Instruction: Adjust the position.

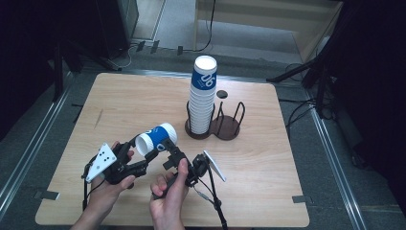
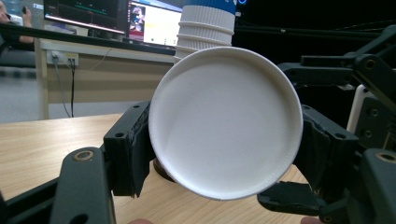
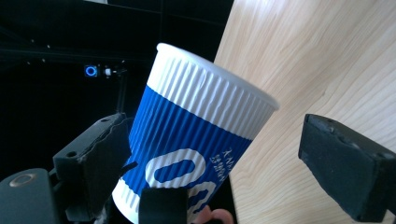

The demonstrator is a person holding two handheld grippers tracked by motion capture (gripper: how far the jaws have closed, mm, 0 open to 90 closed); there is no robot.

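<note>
Your left tongs (image 1: 136,154) are clamped on the loose paper cup (image 1: 157,138), which lies on its side in the air above the bench (image 1: 268,158), in front of the cup stack (image 1: 203,93) and nearer to you. In the left gripper view the cup (image 2: 225,123) turns its white bottom straight at the camera and sits between the two black jaws, both pressed against its sides; its blue band and rim are hidden behind that bottom.

Your right tongs (image 1: 168,149) stand apart around the same cup. In the right gripper view the cup (image 3: 187,140) leans tilted between the jaws: the left jaw lies close against the ribbed blue wall, though you cannot tell whether it touches, and the right jaw stands clear of it with bare wood between. The cup's lower end is cut off by the frame edge and partly covered by a black part of the other tongs.

The stack stands upright in one ring of the dark wire holder (image 1: 225,125); its base is hidden by the holder's rods. A small dark disc (image 1: 221,94) lies just beside the stack, too small to identify.
</note>
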